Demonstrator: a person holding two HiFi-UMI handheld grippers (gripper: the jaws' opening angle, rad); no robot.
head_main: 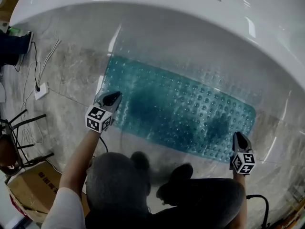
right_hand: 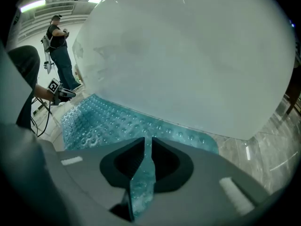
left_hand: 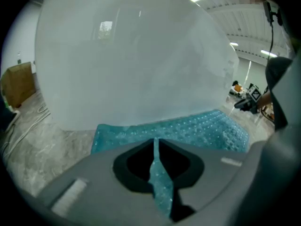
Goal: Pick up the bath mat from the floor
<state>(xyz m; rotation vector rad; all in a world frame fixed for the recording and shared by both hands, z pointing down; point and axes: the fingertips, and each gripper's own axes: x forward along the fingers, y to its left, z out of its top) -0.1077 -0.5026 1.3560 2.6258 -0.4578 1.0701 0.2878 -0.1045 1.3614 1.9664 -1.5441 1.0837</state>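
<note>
**A:** Why a gripper at each end?

**B:** There's one white bathtub [head_main: 190, 13], and one long teal bath mat [head_main: 181, 109] lies flat on the floor [head_main: 71, 75] beside it. I'd guess two near corners lift evenly.

**A:** Gripping yet?

**B:** No. The left gripper [head_main: 114, 97] and right gripper [head_main: 238, 137] each show jaws barely apart, pinching nothing.
</note>
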